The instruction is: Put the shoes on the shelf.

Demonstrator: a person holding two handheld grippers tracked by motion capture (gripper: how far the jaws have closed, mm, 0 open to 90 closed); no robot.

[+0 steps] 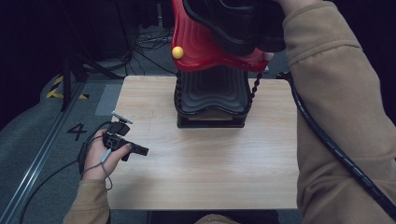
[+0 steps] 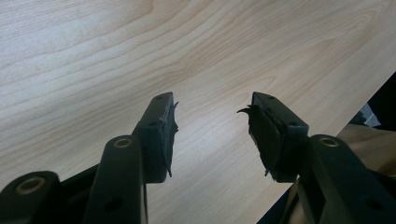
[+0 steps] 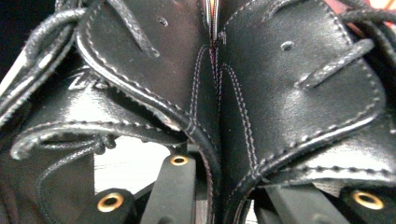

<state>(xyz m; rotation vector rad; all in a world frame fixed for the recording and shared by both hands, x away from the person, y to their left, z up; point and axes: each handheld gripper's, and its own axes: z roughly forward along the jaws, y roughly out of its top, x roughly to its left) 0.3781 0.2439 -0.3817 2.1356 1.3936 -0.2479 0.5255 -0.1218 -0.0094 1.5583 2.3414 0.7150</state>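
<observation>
Now, high view, your left hand (image 1: 99, 156): it comes in from the lower left of the frame, sleeve at the bottom edge, wrist bent so the left gripper (image 1: 140, 150) lies low over the left part of the wooden table (image 1: 205, 163), jaws pointing toward the frame's right.
High view, your right arm: the tan sleeve (image 1: 336, 107) runs up the right side of the frame, raised high toward the camera, with the hand at the top edge.
High view, black shoes (image 1: 233, 23): held up at the top centre of the frame, well above the table, in front of the red shoe rack tier (image 1: 196, 46).
High view, rack: its black lower tier (image 1: 212, 100) stands on the far middle of the table; a yellow ball (image 1: 177, 52) sits at the red tier's left corner.
Left gripper view, left gripper (image 2: 212, 119): your jaws stand wide apart, nothing between them, bare wood grain of the table beneath and ahead.
Right gripper view, black shoes (image 3: 261, 107): two leather uppers with white stitching press side by side, laces (image 3: 51, 32) looping in the upper left of the frame.
Right gripper view, right gripper (image 3: 219, 186): your jaws rise at the bottom of the frame, one to each side of the pressed leather edges, clamped on the shoes.
</observation>
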